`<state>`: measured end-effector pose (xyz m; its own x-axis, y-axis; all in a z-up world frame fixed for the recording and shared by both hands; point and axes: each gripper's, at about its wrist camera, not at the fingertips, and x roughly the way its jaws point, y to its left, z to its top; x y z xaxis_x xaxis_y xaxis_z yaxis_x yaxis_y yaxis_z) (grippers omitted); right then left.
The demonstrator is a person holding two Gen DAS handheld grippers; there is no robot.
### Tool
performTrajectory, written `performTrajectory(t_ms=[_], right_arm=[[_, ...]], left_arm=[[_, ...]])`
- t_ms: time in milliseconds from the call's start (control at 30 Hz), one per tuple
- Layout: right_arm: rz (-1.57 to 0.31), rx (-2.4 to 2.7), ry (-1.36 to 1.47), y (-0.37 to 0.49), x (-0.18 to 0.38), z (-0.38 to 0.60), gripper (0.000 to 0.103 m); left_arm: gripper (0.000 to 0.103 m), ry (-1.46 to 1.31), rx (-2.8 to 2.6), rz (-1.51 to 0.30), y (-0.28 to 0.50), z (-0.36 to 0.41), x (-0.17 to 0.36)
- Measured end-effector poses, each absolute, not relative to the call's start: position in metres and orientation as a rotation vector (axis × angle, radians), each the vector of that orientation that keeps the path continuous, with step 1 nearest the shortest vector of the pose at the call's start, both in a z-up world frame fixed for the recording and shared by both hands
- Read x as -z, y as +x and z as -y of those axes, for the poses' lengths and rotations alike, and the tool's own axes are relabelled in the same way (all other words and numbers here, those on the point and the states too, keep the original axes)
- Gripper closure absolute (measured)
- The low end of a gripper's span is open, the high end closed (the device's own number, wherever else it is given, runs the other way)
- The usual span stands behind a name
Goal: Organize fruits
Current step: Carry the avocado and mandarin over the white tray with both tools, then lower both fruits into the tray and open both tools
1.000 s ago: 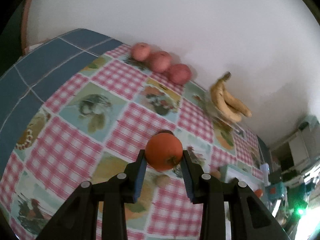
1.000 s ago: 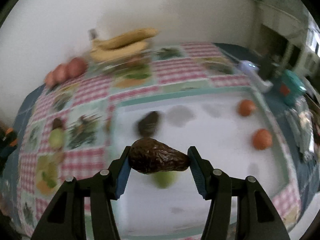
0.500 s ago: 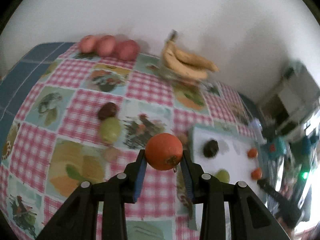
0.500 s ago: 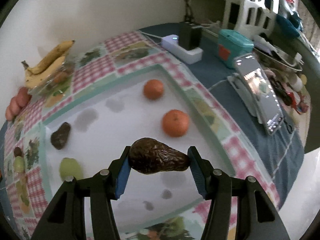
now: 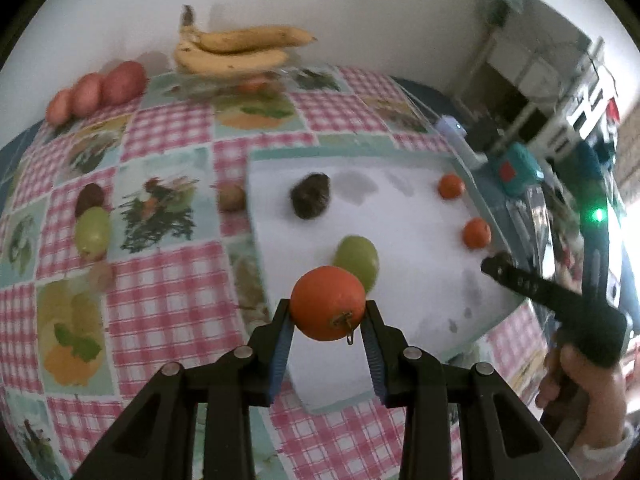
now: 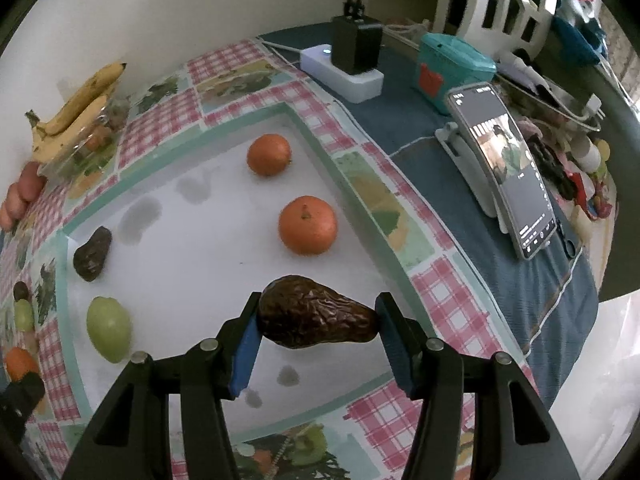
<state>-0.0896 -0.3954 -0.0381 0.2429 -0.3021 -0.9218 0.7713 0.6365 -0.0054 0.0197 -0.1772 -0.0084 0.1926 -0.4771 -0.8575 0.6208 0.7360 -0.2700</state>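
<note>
My left gripper (image 5: 326,320) is shut on an orange (image 5: 327,303) and holds it above the near edge of the white board (image 5: 408,248). My right gripper (image 6: 316,328) is shut on a dark avocado (image 6: 314,318) above the board's (image 6: 192,264) front right part. On the board lie two oranges (image 6: 307,230) (image 6: 268,154), a second dark avocado (image 6: 92,253) and a green fruit (image 6: 109,329). In the left wrist view the green fruit (image 5: 357,259) sits just behind my held orange.
Off the board on the checked cloth lie a green fruit (image 5: 93,231), a dark fruit (image 5: 90,197), a kiwi (image 5: 232,197), three red apples (image 5: 96,90) and bananas (image 5: 236,50). A phone on a stand (image 6: 506,168), a teal box (image 6: 454,68) and a power strip (image 6: 344,72) stand right.
The left gripper has swung right with its orange, from over the cloth to the board's near edge. The right gripper has come closer over the board's right part, still holding the avocado.
</note>
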Motion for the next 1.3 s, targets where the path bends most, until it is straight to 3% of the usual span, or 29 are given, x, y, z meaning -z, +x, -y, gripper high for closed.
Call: performTrajectory(t_ms=[533, 1033, 1167, 1300], right_arm=[[-1.179, 0.778, 0.549, -0.089, 0.07, 0.403, 0.045], [-1.155, 0.786, 0.541, -0.088, 0.071, 0.404, 0.045], [-1.131, 0.789, 0.518, -0.088, 0.063, 0.4, 0.03], [-1.074, 0.798, 0.495, -0.09, 0.048, 0.396, 0.028]], left_arm=[[0.067, 0.318, 0.8, -1.267, 0.002, 0.213, 0.067], [0.066, 0.348, 0.79, -1.221, 0.007, 0.216, 0.049], [0.066, 0.329, 0.801, -1.203, 0.009, 0.209, 0.036], [0.064, 0.305, 0.789, -1.193, 0.015, 0.198, 0.025]])
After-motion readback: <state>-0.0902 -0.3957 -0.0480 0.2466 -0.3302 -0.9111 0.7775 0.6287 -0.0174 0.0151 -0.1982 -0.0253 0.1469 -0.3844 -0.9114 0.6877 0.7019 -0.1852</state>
